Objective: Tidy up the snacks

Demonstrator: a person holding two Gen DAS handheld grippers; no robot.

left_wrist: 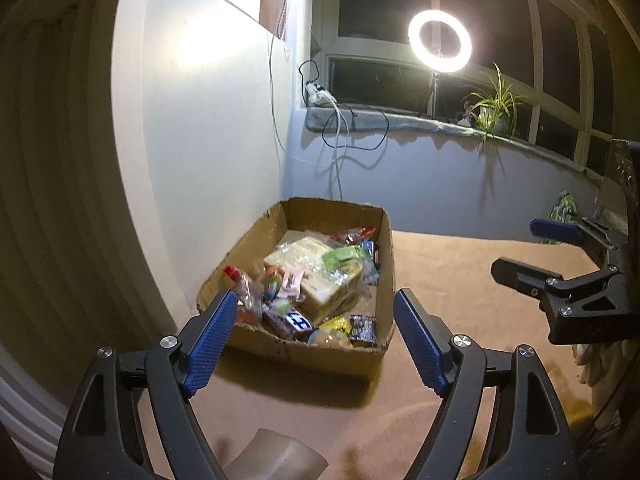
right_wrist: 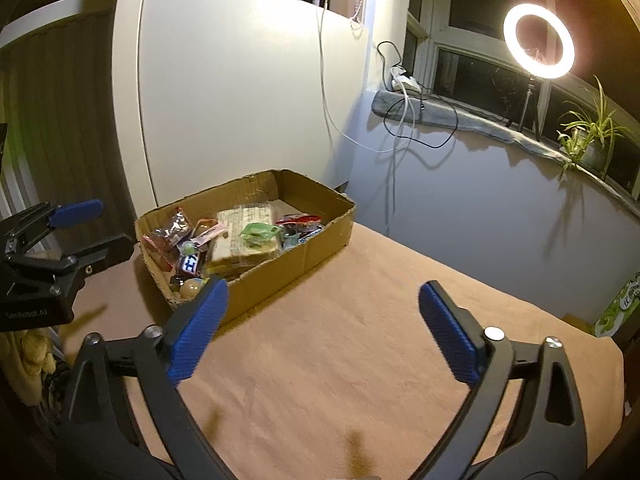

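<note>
Your left tongs (left_wrist: 314, 330) stand wide open with nothing between the blue ribbed pads (left_wrist: 210, 334). They hang above the tan-covered worktop (left_wrist: 460, 280), just short of the near wall of the cardboard box (left_wrist: 308, 354), and touch neither the box nor anything in it.

Your right tongs (right_wrist: 322, 330) are spread wider yet and are also empty. Only bare worktop cloth shows between the pads; the left pad (right_wrist: 196, 334) sits in front of the box's near corner in this view, but I cannot tell if it touches the cardboard.

The snacks are all in the shallow open box, which sits on the worktop against the white panel (left_wrist: 208, 140). A large clear-wrapped pack of pale wafers or crackers (left_wrist: 316, 276) fills the middle, with a green-wrapped item (left_wrist: 342, 256) on top of it. Near the front lie a dark bar with white lettering (left_wrist: 294, 320), a small dark packet (left_wrist: 363, 330), a red-and-clear bag (left_wrist: 244, 296) at the left wall, a pink packet (left_wrist: 292, 282) and a round pale sweet (left_wrist: 324, 336). A red wrapper (left_wrist: 356, 234) lies toward the back.

From the left camera, your right tongs appear at the right edge, well apart from the box. A green carton (right_wrist: 618, 306) stands at the worktop's far right edge, and a ring light (left_wrist: 439, 43) glows above the windowsill.
</note>
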